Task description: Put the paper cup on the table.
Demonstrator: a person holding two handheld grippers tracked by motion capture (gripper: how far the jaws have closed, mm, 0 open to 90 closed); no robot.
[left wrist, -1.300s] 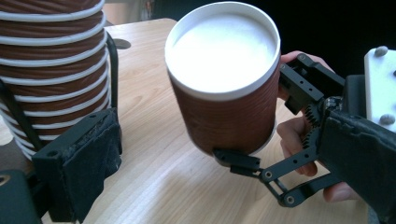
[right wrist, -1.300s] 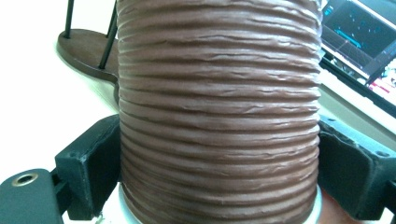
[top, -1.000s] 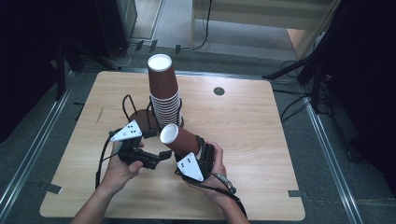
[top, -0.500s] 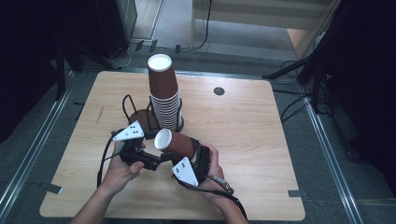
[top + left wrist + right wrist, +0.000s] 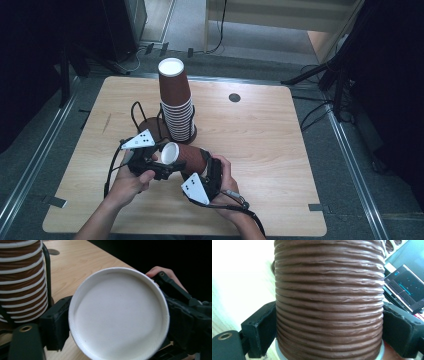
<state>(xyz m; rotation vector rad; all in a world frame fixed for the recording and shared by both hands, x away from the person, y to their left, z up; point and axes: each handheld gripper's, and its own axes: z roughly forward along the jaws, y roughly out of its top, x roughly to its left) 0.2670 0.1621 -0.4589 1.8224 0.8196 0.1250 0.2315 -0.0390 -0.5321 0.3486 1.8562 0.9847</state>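
Note:
A brown ribbed paper cup [image 5: 190,157] lies level above the table, its white end [image 5: 117,315] turned toward the left gripper's camera. My right gripper [image 5: 209,170] is shut on its ribbed wall [image 5: 329,302], with a pad on each side. My left gripper [image 5: 162,165] has just been closing its jaws, and the cup's white end sits between them with the left pad [image 5: 56,325] against its rim. A tall stack of the same cups [image 5: 176,105], mouths down, stands in a black wire holder just behind both grippers.
Another brown cup [image 5: 149,126] lies at the foot of the stack on its left. A small dark hole [image 5: 234,97] marks the wooden table [image 5: 270,150] at the back right. Cables trail from both grippers toward the near edge. A lit screen [image 5: 404,285] shows beyond the cup.
The right gripper has swung its cup down and to the left, from tilted to level. The left gripper's jaws have closed in around the cup's white end.

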